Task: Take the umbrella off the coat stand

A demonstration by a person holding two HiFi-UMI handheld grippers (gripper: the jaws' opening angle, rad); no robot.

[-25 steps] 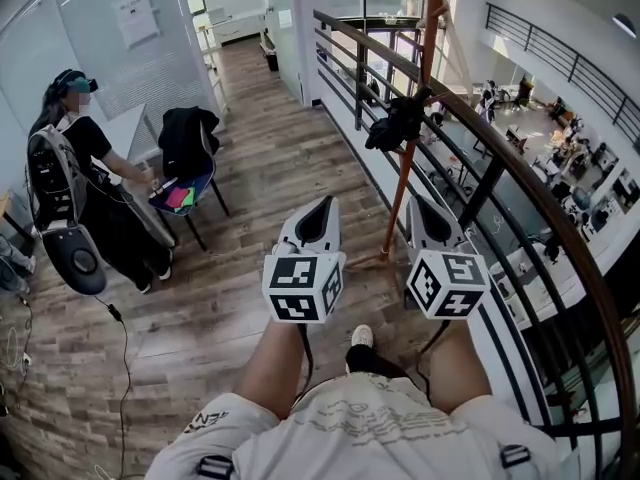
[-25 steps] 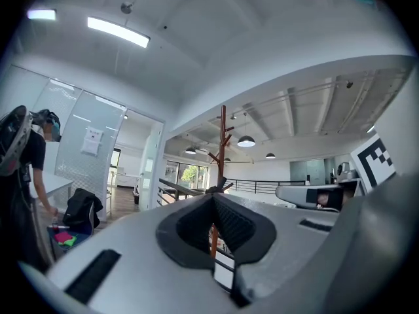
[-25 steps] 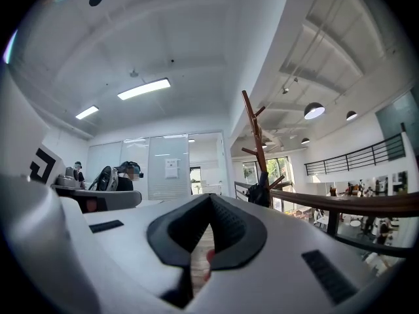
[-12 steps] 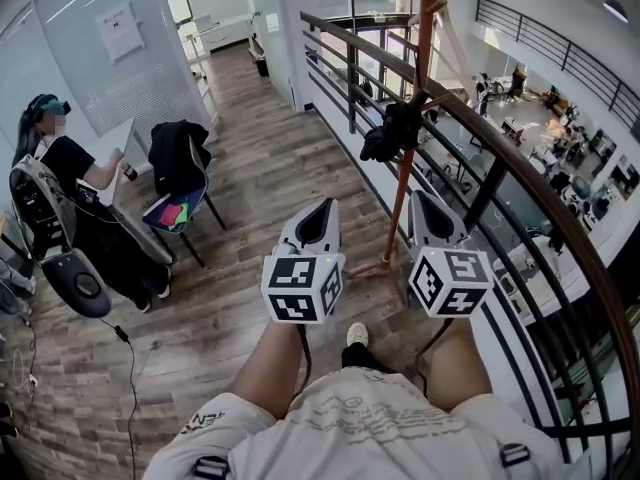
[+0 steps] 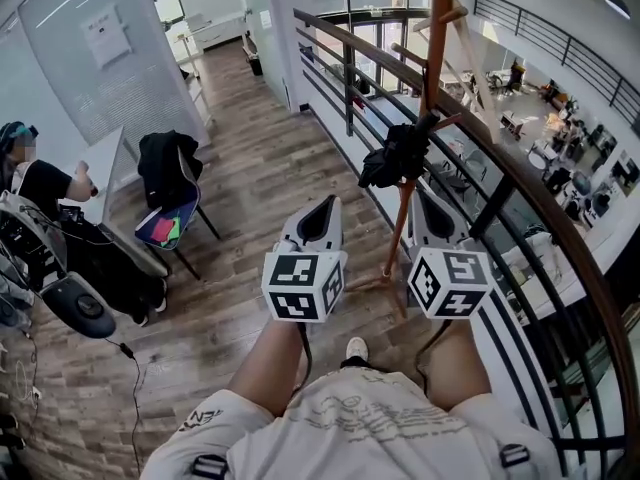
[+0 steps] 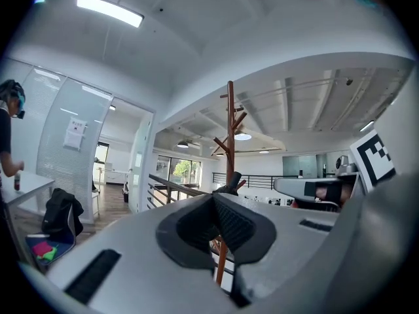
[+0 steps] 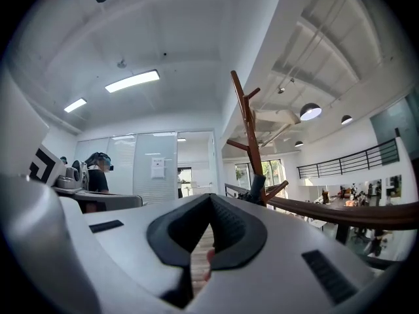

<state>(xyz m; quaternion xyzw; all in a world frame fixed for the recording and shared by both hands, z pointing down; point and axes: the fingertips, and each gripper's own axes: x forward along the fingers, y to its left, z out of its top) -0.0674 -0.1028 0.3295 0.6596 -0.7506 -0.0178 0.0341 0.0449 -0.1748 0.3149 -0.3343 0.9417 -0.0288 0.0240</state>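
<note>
A reddish-brown wooden coat stand (image 5: 432,38) rises beside the railing, just ahead of both grippers. A black folded umbrella (image 5: 398,155) hangs from one of its pegs, about halfway up the pole. My left gripper (image 5: 324,202) is held low, left of the pole, with its jaws shut and nothing in them. My right gripper (image 5: 419,202) is right of the pole and below the umbrella, also shut and empty. In the left gripper view the coat stand (image 6: 230,126) and the umbrella's handle (image 6: 233,180) show above my left gripper (image 6: 213,195). The right gripper view has the umbrella (image 7: 256,190) to the right of my right gripper (image 7: 209,197).
A dark metal railing with a wooden handrail (image 5: 520,183) runs along the right, with an open drop to a lower floor behind it. A chair with a black jacket (image 5: 166,173) stands at the left. A person (image 5: 40,183) with equipment is at the far left by a white desk.
The coat stand and umbrella have come closer and sit lower in the head view. The person at the left has slid towards the frame's edge. Both grippers stay shut in the same place.
</note>
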